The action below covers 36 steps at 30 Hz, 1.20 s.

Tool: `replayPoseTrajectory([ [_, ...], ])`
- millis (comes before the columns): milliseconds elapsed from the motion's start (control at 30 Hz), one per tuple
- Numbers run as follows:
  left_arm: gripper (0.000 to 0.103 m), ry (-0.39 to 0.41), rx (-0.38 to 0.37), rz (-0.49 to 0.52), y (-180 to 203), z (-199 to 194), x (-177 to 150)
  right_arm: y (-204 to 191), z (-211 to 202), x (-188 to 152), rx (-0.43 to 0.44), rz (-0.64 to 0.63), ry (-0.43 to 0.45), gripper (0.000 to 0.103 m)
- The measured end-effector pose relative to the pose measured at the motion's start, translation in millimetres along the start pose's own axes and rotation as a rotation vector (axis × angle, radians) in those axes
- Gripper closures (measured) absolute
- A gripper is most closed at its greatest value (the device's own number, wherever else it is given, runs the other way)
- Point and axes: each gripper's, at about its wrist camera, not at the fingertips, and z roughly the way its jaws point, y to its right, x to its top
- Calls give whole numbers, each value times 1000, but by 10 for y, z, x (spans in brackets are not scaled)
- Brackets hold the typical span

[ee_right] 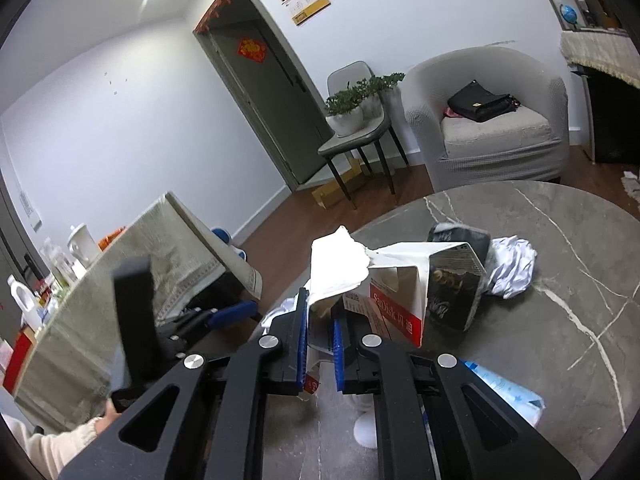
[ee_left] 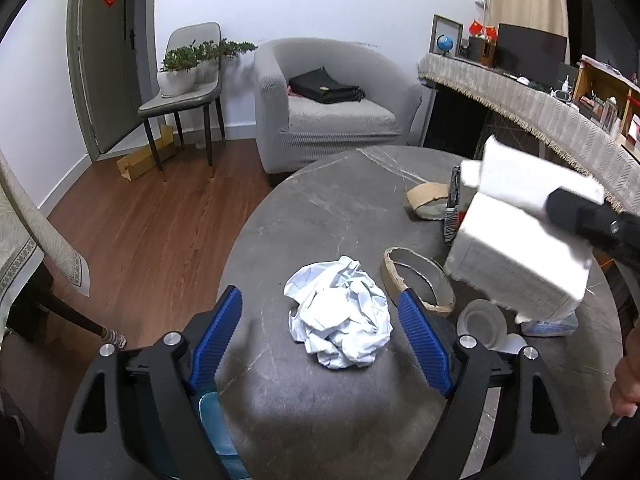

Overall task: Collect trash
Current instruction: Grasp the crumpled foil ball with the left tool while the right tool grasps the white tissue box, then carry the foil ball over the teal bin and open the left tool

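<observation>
A crumpled white paper ball (ee_left: 340,316) lies on the grey marble table (ee_left: 320,208) between the blue pads of my open left gripper (ee_left: 320,312), which hovers just above it. My right gripper (ee_right: 320,320) is shut on a torn white, red and black cardboard box (ee_right: 404,292) and holds it above the table. The same box (ee_left: 520,240) shows at the right in the left wrist view. The left gripper (ee_right: 224,314) shows at the left in the right wrist view. The paper ball (ee_right: 512,266) also shows behind the box.
Two cardboard tape rings (ee_left: 420,284) (ee_left: 426,200), a white plastic lid (ee_left: 482,322) and a blue-white packet (ee_right: 508,394) lie on the table. A grey armchair (ee_left: 332,104), a chair with plants (ee_left: 188,92) and a cloth-covered counter (ee_left: 540,108) stand around it.
</observation>
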Motion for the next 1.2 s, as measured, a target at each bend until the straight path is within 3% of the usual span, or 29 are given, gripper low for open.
replayPoseTrajectory([
  [300, 45, -38, -20, 28, 3, 71, -7, -47, 83, -22, -61, -56, -60, 93],
  [367, 55, -34, -26, 34, 7, 58, -6, -82, 98, -42, -77, -76, -68, 93],
  [467, 56, -23, -18, 38, -8, 21, -29, -122, 103, -46, -98, -105, -74, 93],
  [567, 56, -27, -35, 28, -34, -19, -43, -320, 177, -98, -237, -282, -130, 93],
  [1033, 56, -14, -48, -24, -201, -270, -220, -338, 315, -351, -68, -107, -266, 92],
  [1200, 56, -9, -43, -38, -263, -389, -310, -387, 251, -367, -15, -37, -220, 93],
])
